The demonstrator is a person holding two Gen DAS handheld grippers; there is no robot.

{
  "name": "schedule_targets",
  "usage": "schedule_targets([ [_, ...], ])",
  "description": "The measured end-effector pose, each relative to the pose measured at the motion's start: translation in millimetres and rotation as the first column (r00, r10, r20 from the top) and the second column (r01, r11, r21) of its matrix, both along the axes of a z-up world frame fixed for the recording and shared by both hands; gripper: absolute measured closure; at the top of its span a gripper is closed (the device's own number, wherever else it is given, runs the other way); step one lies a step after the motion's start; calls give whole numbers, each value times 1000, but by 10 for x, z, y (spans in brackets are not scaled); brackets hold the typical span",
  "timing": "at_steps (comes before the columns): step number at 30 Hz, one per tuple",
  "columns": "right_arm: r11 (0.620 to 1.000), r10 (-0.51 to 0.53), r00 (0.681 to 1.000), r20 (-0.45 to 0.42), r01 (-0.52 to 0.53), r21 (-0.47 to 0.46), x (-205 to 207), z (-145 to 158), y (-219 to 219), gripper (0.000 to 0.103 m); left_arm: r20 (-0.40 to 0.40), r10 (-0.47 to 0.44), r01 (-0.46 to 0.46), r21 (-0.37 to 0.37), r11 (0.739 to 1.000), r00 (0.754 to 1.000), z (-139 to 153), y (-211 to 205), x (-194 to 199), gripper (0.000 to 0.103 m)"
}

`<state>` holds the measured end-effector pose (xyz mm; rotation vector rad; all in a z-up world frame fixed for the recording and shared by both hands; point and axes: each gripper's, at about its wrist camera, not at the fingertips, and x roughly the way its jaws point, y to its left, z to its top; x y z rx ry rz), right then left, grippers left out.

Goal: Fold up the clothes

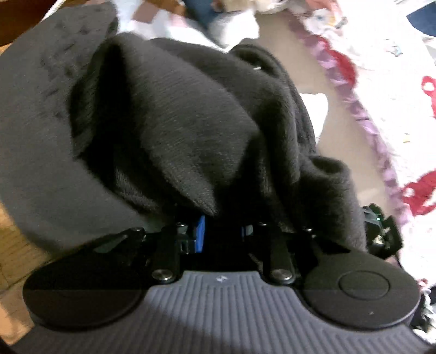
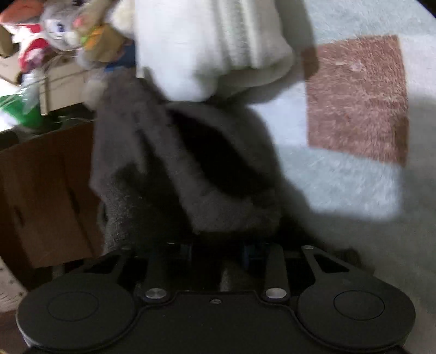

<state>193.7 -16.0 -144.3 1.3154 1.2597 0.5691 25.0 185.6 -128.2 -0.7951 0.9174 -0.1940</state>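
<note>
A dark charcoal knitted garment [image 1: 177, 122] fills the left wrist view and drapes over my left gripper [image 1: 222, 226]. Its folds run together at the jaws, which stand close together on the cloth. Only the blue pads [image 1: 201, 234] show beneath the hem; the fingertips are hidden. In the right wrist view the same dark garment [image 2: 177, 168] hangs in a bunch over my right gripper [image 2: 218, 245], whose fingers are narrowed on the fabric with cloth showing between them. Both pictures are blurred.
A white fluffy cloth [image 2: 204, 46] lies beyond the garment, with stuffed toys [image 2: 62, 24] and a cardboard box [image 2: 41, 190] to the left. A brown-and-pale rug [image 2: 354, 95] lies right. A patterned blanket with a purple edge [image 1: 368, 122] lies right in the left wrist view.
</note>
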Motion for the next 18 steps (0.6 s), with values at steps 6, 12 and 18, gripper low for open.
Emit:
schedule_targets([
  [6, 995, 33, 993, 113, -43, 85, -252, 454, -214, 66, 83, -100, 108, -93, 990, 992, 243, -297, -147, 85],
  [12, 996, -11, 983, 183, -5, 87, -573, 860, -588, 66, 182, -222, 234, -44, 971, 958, 604, -871, -179, 88],
  [18, 997, -78, 955, 285, 67, 47, -794, 1385, -1038, 66, 332, -320, 322, 50, 945, 887, 1173, -1367, -106, 91],
])
